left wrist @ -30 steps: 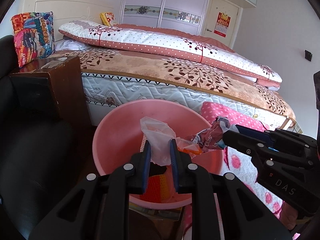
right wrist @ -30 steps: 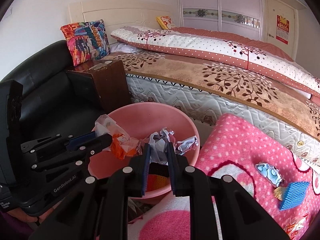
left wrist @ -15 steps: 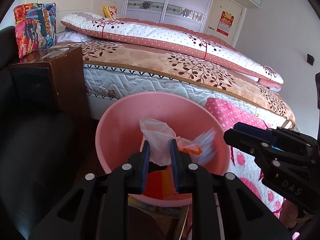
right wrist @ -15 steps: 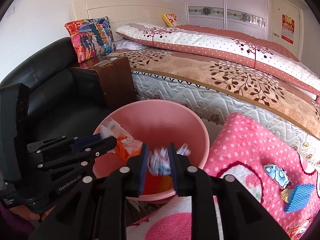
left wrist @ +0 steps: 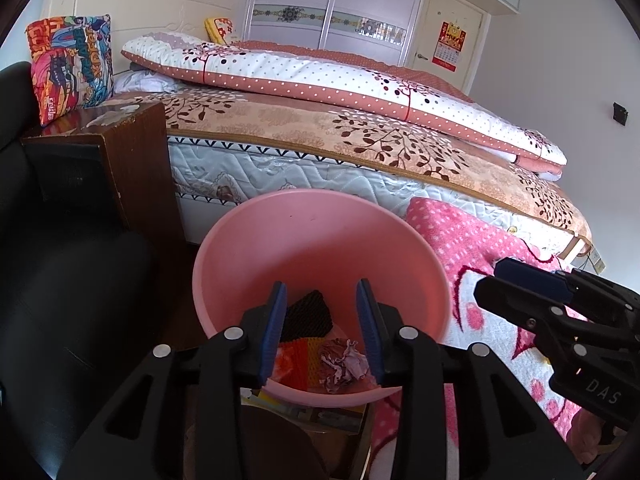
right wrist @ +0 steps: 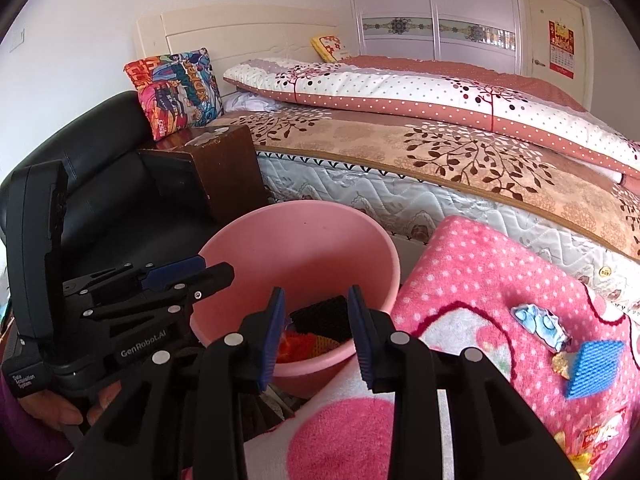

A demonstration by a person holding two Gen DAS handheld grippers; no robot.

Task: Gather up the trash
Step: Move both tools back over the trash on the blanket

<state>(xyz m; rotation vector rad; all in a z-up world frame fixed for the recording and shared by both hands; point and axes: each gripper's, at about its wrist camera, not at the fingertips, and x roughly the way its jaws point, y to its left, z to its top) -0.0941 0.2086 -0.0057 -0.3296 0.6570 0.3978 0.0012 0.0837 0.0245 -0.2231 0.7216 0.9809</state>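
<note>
The clear plastic bag and orange wrapper seen clamped a second ago are no longer held by the left gripper: its jaws are opening, and nothing is gripped between them. The crumpled foil wrapper pinched earlier by the right gripper is likewise gone from its pads; those jaws are opening too, with nothing caught between them. Both claws are held over the pink basin, just below and ahead of the fingertips. Inside it, a crumpled wrapper is seen lying beside orange scraps and a black mesh piece.

To the right of the right gripper, on the pink blanket, a blue-white wrapper, a blue mesh square and a gold scrap are left lying. A printed packet at the lower right edge is cut off and cannot be read. The dropped clear bag cannot be made out in the basin.
</note>
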